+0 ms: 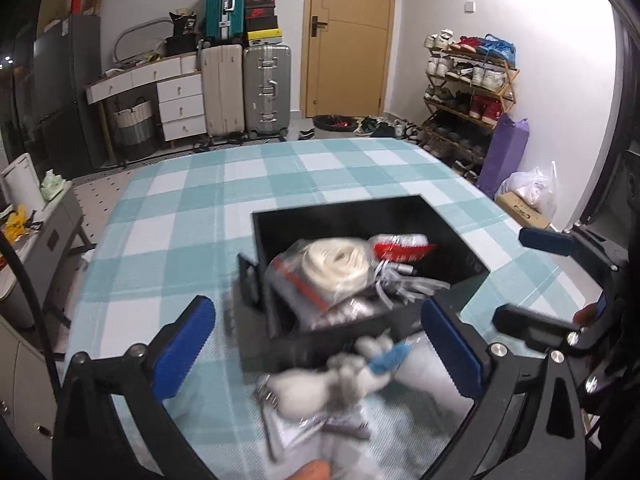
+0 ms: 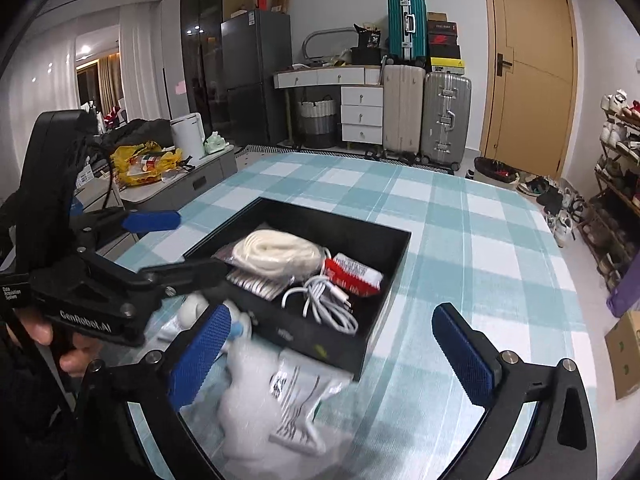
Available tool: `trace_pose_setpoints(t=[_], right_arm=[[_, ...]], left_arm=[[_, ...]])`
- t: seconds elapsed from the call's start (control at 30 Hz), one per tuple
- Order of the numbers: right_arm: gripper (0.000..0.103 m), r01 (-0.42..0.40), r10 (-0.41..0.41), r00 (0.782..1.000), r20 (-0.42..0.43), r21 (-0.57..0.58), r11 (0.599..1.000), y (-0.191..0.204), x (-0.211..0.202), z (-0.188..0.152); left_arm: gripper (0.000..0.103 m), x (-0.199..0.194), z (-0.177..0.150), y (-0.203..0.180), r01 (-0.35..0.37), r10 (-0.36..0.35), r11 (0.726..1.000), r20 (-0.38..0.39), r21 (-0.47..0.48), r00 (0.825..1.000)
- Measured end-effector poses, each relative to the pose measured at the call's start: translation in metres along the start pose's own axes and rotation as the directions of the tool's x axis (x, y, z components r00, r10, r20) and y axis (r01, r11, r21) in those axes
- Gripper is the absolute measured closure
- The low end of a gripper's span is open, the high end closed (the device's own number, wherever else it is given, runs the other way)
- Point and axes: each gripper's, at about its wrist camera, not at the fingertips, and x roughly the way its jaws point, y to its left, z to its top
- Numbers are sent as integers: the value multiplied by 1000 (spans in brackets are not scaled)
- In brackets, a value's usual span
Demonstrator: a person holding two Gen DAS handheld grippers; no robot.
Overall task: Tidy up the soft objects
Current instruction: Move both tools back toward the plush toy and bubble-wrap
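Observation:
A black tray sits on the checked tablecloth. It holds a bagged coil of white rope, a red-and-white packet and a white cable. A white plush toy with a blue part lies in front of the tray, blurred, beside a clear plastic bag with a printed label. My left gripper is open, its fingers on either side of the toy. My right gripper is open over the bag and the tray's near corner.
The table carries a teal-and-white checked cloth. Suitcases, a drawer unit, a door and a shoe rack stand beyond it. A grey side cabinet with clutter stands at the left.

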Motion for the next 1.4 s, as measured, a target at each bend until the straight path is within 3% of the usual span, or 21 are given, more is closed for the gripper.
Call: trace_pose_setpoints(t=[0.37, 0.77, 1.4], right_arm=[[1, -8, 9, 1000, -12, 42, 999, 2, -7, -26], [1, -16, 19, 999, -43, 63, 998, -4, 0, -33], [1, -151, 153, 984, -89, 27, 988, 23, 16, -43]], left_arm=[[0, -14, -32, 11, -45, 45, 999, -18, 8, 999], [0, -11, -44, 12, -49, 51, 999, -52, 22, 997], [0, 6, -51, 7, -45, 50, 998, -128, 44, 991]])
